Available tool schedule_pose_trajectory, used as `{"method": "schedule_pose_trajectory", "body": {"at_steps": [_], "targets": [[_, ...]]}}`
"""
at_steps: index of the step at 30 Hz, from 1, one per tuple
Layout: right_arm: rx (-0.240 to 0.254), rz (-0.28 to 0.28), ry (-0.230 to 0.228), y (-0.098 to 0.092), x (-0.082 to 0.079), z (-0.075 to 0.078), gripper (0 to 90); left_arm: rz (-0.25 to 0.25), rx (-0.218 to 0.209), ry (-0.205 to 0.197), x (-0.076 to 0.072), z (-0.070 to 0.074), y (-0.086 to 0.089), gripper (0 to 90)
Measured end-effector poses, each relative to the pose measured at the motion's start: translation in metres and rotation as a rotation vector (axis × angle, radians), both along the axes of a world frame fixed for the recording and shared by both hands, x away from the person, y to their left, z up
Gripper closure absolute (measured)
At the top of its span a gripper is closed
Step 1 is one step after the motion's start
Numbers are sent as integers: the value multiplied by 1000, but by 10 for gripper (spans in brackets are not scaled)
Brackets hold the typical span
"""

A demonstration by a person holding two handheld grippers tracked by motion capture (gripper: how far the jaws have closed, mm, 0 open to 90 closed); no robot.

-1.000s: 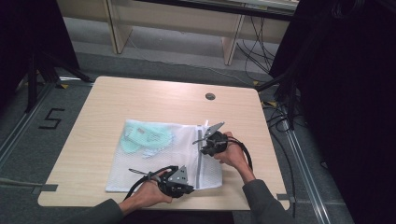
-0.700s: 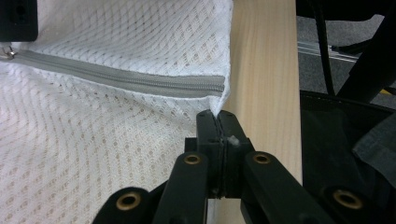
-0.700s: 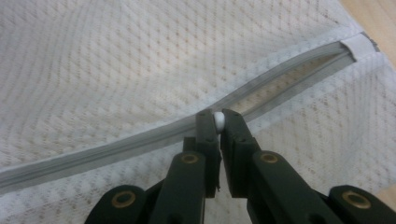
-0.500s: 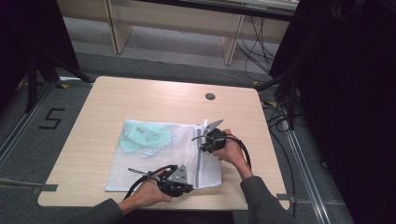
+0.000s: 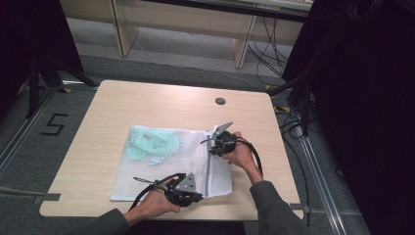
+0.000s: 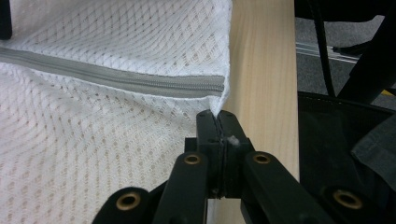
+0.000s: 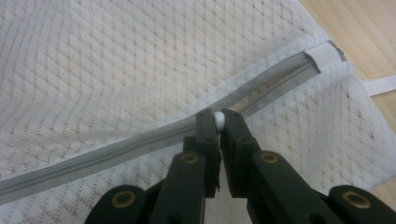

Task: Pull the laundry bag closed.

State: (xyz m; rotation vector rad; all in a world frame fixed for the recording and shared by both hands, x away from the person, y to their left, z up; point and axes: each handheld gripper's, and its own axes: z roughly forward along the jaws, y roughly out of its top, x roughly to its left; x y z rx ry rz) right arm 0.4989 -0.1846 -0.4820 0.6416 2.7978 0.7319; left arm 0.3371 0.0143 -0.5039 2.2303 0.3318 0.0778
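A white mesh laundry bag (image 5: 166, 169) lies flat on the wooden table (image 5: 147, 98), with a mint-green cloth (image 5: 149, 142) inside at its far left. A grey zipper (image 5: 209, 169) runs along the bag's right side. My left gripper (image 5: 198, 196) (image 6: 217, 116) is shut on the bag's near corner, just past the zipper's closed end (image 6: 205, 87). My right gripper (image 5: 213, 148) (image 7: 217, 117) is shut on the white zipper pull (image 7: 218, 119) near the far end. Beyond the pull the zipper (image 7: 271, 88) gapes slightly up to a white tab (image 7: 324, 55).
A round cable hole (image 5: 220, 101) sits in the table's far right part. The table's right edge (image 6: 280, 70) runs close beside the bag, with black cables (image 5: 254, 156) trailing off it. Dark stands and desk legs surround the table on the floor.
The right gripper has edged a little along the zipper toward the bag's far end, still pinching the pull. The left gripper has stayed in place on the corner.
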Motion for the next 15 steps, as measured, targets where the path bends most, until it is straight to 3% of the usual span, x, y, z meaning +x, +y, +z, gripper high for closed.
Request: {"method": "schedule_pose_trajectory", "body": {"at_steps": [5,10,15], "targets": [[10,-23,7,0,1,-1,867,-3,6,-7,-1,0,0,890],[1,11,-25,-1,8,1,867,-1,2,2,-1,0,0,891],[-6,-25,-13,0,8,0,867,-4,13,-5,-1,0,0,890]]}}
